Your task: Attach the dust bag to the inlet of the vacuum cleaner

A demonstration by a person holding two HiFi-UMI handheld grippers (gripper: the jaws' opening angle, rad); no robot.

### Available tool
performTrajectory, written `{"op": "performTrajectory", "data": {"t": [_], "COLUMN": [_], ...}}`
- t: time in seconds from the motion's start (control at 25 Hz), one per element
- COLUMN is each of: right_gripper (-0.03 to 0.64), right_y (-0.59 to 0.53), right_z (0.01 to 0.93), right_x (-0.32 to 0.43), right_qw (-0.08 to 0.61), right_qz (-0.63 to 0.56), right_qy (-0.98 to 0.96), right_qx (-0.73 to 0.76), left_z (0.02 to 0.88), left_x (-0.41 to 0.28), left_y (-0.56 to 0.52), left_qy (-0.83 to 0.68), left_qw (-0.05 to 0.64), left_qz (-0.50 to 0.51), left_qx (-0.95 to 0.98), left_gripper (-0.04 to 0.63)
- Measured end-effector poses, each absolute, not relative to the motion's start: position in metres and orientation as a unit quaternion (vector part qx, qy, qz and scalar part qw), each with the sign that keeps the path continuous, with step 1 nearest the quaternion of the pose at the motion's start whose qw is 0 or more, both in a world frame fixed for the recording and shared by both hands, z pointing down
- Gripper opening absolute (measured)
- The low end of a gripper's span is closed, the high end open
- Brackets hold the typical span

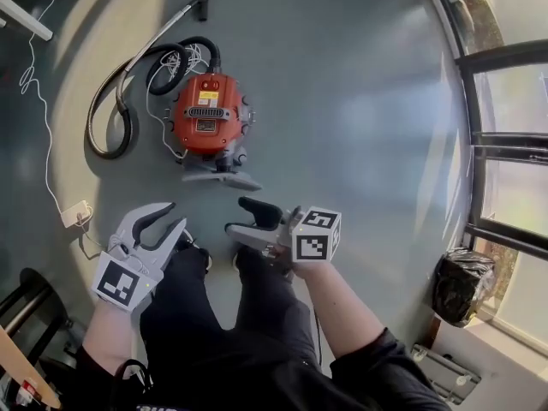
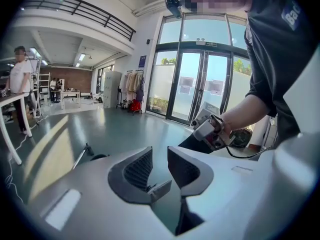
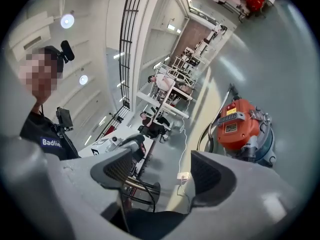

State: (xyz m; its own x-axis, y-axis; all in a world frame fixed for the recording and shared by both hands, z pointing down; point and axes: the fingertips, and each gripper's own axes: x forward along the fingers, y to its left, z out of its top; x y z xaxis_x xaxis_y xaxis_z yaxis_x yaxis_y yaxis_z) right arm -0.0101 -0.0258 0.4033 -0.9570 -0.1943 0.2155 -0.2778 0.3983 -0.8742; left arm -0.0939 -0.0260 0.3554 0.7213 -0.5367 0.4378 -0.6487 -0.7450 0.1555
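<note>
The red vacuum cleaner (image 1: pixel 210 114) stands on the grey floor ahead of me, its grey front part (image 1: pixel 221 176) facing my legs. Its hose (image 1: pixel 120 101) curls off to the left. The right gripper view shows the vacuum cleaner (image 3: pixel 240 126) off to the right of the jaws. My left gripper (image 1: pixel 171 217) (image 2: pixel 160 164) is held in the air over my left leg, open, with nothing between its pads. My right gripper (image 1: pixel 237 215) (image 3: pixel 162 171) hangs beside it, open and empty, pointing left. No dust bag shows in any view.
A white power strip (image 1: pixel 73 214) with its cable lies on the floor at the left. A full black bag (image 1: pixel 462 285) sits by the glass doors (image 1: pixel 505 144) at the right. A person (image 2: pixel 20 84) stands at a table far off.
</note>
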Motion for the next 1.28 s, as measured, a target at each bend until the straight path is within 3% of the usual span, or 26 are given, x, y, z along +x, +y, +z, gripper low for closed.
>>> {"op": "performTrajectory", "data": {"t": [0.44,0.92,1.28], "right_gripper": [0.31,0.222,0.179], "right_y": [0.022,0.049,0.078], "right_z": [0.265,0.202,0.168], "right_x": [0.031,0.021,-0.012], "right_qw": [0.055,0.042,0.056], "right_qz": [0.501,0.488,0.403], "right_qy": [-0.853,-0.869,-0.898], "right_qx": [0.135,0.069,0.168], "left_z": [0.204,0.14,0.107], "left_x": [-0.054,-0.038,-0.07], "left_y": [0.027,0.074,0.11], "left_qy": [-0.344,-0.383,-0.35], "left_qw": [0.178,0.156,0.141], "left_qz": [0.151,0.151,0.099], "left_qx": [0.909,0.898,0.921], "left_gripper": [0.11,0.107,0.107]}}
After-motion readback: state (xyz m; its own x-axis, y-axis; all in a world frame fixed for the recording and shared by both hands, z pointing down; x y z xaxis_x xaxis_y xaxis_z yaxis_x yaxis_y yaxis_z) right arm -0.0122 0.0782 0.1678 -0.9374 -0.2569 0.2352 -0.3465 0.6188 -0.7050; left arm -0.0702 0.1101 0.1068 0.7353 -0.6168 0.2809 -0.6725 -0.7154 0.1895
